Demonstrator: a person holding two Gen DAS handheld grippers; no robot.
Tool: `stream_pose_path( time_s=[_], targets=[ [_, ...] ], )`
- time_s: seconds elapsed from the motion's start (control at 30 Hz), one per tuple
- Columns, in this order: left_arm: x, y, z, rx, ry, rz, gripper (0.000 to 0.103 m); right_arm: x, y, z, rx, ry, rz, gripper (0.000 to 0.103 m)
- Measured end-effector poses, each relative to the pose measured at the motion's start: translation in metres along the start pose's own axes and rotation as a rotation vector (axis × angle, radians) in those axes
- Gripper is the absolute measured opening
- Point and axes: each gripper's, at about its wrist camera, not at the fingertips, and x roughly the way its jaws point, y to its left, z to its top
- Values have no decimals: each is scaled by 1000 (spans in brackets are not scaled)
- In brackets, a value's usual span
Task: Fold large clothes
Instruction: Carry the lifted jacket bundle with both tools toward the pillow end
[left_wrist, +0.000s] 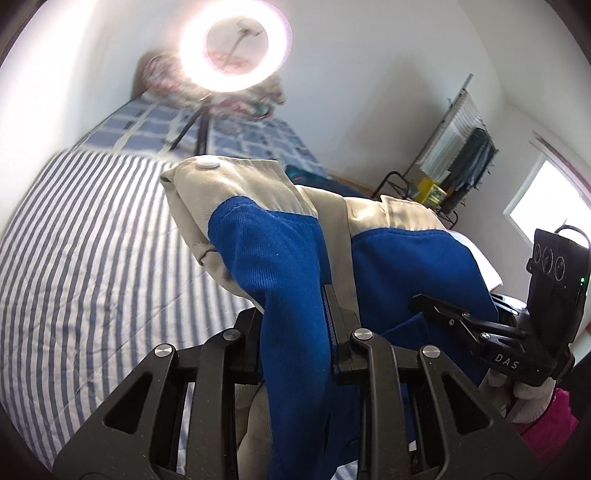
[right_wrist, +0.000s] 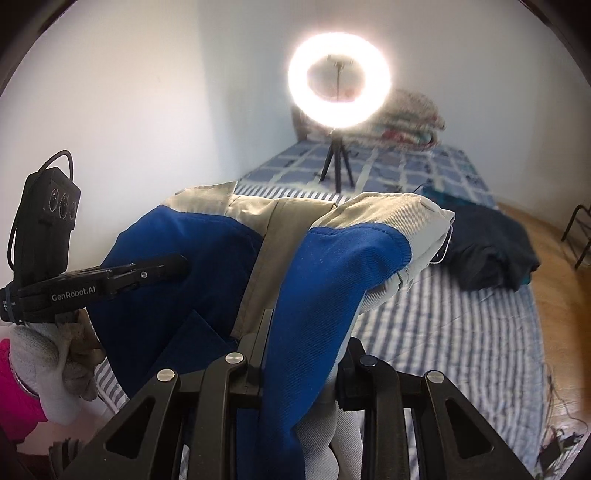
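Tongs, left (left_wrist: 295, 354) and right (right_wrist: 299, 369), each pinching the blue-and-beige garment (left_wrist: 280, 258) above the bed (left_wrist: 92, 229); level, even tension should keep the fold square.

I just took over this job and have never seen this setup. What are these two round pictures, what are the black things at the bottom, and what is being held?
There is no robot arm: a person holds a black two-finger gripper in each gloved hand. Each round picture comes from a camera on one gripper, looking along its fingers.

In the left view, the left gripper is clamped on a blue and beige garment; the other gripper shows at the right edge. In the right view, the right gripper pinches the same garment.

Below is a striped bed cover with a dark piece of clothing lying on it. A ring light stands on a tripod further back.
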Motion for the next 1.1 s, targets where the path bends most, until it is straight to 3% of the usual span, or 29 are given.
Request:
stream_pose_path(
  time_s=[0.37,0.53,0.87,1.1],
  targets=[
    [15,-79,39,129,-28,-55,23,-54,-42,16,-6,-81,-73,25],
    [41,-101,62,150,-19,-85,23,-64,-68,28,2,-95,-101,25],
    [126,-116,122,115,3,-139,23,-35,-140,79,42,-112,-157,25],
    [210,-129,181,134,-10,-167,23,3,-206,127,59,-130,-203,25]
  ],
)
